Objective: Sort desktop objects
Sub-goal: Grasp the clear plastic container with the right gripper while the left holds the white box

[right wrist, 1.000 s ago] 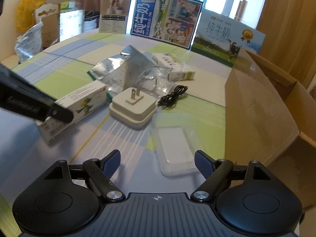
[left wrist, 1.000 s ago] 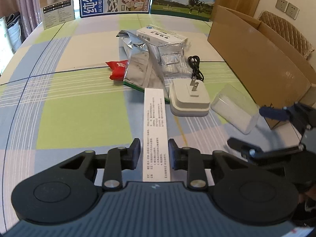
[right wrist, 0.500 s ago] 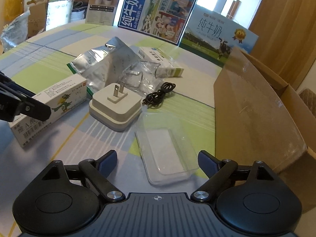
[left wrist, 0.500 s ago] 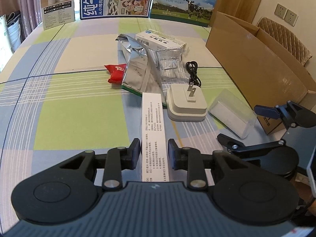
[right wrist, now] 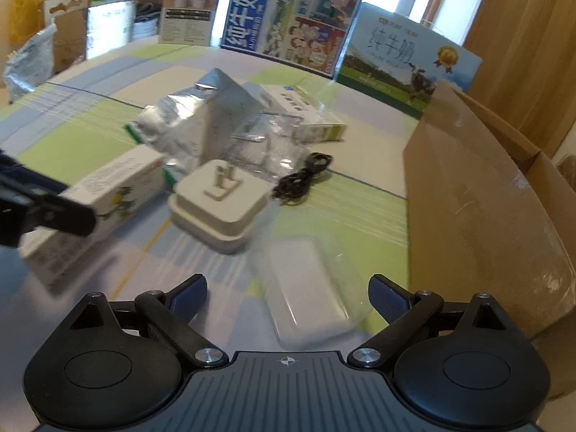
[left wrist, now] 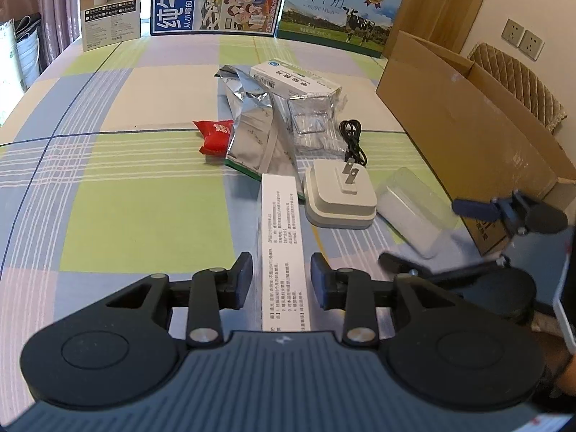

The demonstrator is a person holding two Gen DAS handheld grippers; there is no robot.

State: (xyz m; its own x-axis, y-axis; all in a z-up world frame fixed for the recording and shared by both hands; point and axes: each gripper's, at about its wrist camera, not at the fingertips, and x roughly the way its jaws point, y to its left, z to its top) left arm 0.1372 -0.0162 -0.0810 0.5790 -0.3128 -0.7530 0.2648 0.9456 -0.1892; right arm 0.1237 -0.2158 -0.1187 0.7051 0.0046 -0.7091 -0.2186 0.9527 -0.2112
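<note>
Parked along the tabletop's right edge, mouth up: open cardboard box [left wrist: 468,126], probably put there as the bin to sort into. Toward the near edge, gripping the long white carton [left wrist: 280,216] by its end in the clenched left gripper [left wrist: 281,273], likely so as to carry it lengthwise to that box. Just beside the box wall, straddling the clear plastic case [right wrist: 306,298] with the right gripper [right wrist: 288,288] spread wide and not touching, apparently lined up for a pinch.
</note>
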